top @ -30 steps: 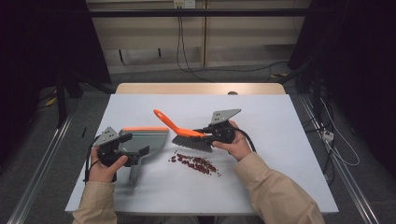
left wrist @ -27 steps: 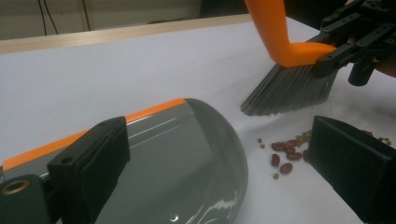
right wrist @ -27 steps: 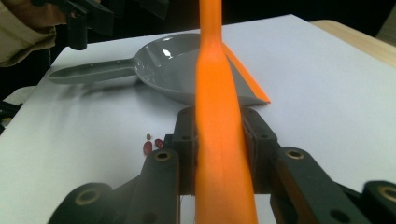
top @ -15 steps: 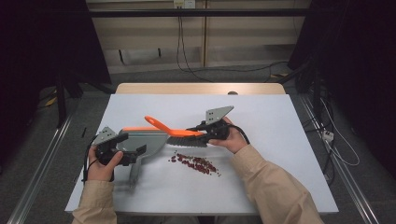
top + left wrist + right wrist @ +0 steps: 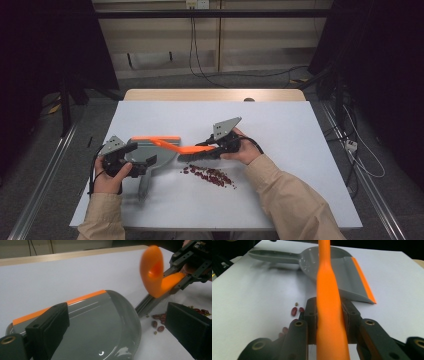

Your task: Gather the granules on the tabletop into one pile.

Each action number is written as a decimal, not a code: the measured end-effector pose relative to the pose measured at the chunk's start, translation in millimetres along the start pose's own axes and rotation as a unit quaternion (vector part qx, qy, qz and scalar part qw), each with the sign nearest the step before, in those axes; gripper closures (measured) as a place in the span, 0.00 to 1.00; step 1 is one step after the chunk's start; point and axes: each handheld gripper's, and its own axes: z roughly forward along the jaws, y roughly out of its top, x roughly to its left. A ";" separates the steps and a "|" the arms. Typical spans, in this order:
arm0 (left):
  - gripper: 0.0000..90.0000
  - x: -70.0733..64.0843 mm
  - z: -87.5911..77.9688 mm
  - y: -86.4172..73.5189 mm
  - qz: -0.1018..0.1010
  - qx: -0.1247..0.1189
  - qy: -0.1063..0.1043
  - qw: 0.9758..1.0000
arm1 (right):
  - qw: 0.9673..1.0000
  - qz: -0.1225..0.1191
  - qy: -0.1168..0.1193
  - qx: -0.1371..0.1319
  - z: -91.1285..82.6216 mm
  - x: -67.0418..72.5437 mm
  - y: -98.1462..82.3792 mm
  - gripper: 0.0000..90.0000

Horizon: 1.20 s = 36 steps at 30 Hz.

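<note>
R gripper point(image 5: 212, 150) has jaws clenched on the orange brush handle point(image 5: 329, 315); pads press both sides of it in R gripper view. Brush point(image 5: 190, 150) lies low across table point(image 5: 280, 130), dark bristle part just above the beans, handle tip reaching over the dustpan. In L gripper view the handle's looped end point(image 5: 151, 271) is blurred, w/ R gripper point(image 5: 190, 267) behind it.

L gripper point(image 5: 132, 165) sits at the grey dustpan point(image 5: 150, 152), near its handle point(image 5: 144, 185); jaws spread wide apart in L gripper view, pan body point(image 5: 100, 325) between them. Can't tell if the pads touch the pan, so grip unclear. Pan flat on table, orange lip point(image 5: 155, 138) on far side, handle pointing toward person.

Red beans point(image 5: 210, 175) in a loose scatter on table, just R of the pan, under/near the brush head, in front of R hand point(image 5: 245, 150). A few beans point(image 5: 158, 323) by pan edge in L gripper view; some point(image 5: 295, 311) beside the jaws in R gripper view.
</note>
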 end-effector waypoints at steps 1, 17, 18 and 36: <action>0.06 0.1 -0.1 -0.2 0.000 0.000 -0.001 1.000 | 1.000 0.000 0.002 0.002 -0.7 0.9 0.0 0.79; 0.06 0.8 -1.2 0.3 0.001 -0.004 -0.001 1.000 | 1.000 -0.007 -0.002 0.020 -18.4 24.8 -1.6 0.79; 0.06 0.6 -1.0 0.4 0.001 -0.004 -0.001 1.000 | 1.000 0.006 -0.003 0.013 -19.5 24.1 -2.4 0.79; 0.06 -2.7 -0.9 3.5 0.004 -0.013 -0.011 1.000 | 0.964 0.191 -0.153 -0.102 -40.1 68.0 27.2 0.79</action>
